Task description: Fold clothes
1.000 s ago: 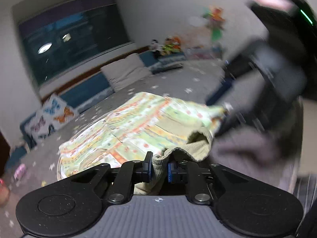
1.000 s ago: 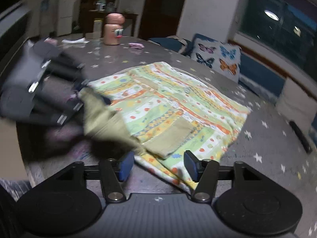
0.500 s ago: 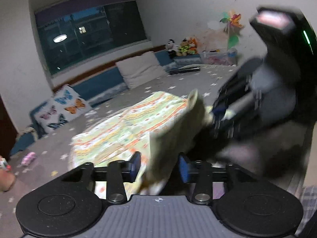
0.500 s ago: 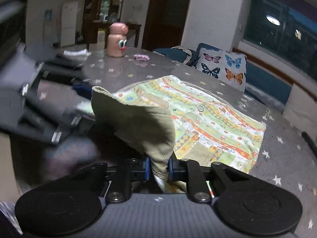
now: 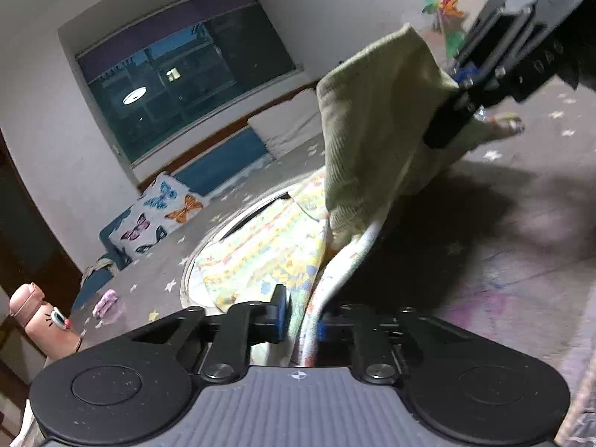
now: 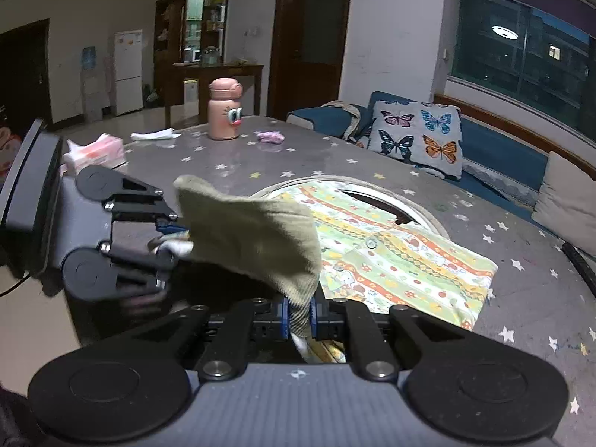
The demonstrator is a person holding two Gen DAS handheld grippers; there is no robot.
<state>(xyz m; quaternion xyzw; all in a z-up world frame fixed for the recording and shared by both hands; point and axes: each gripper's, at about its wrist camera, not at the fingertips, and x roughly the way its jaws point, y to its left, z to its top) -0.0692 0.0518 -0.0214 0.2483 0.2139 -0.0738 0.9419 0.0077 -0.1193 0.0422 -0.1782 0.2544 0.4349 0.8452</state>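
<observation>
Both tongs are closing on one garment, a colourful printed cotton child's top with an olive ribbed cuff. The right tongs, bottom centre, pinch the cuff; the left tongs pinch the printed hem. The rest lies mid-frame on the grey star-patterned desk.

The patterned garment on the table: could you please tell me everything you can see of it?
The patterned garment is thin, soft cloth printed in green, yellow and orange bands, with small buttons and an olive ribbed cuff. Most lies flat on the grey star-print table; the cuff end is lifted, pinched between the closing left gripper and right gripper.
</observation>
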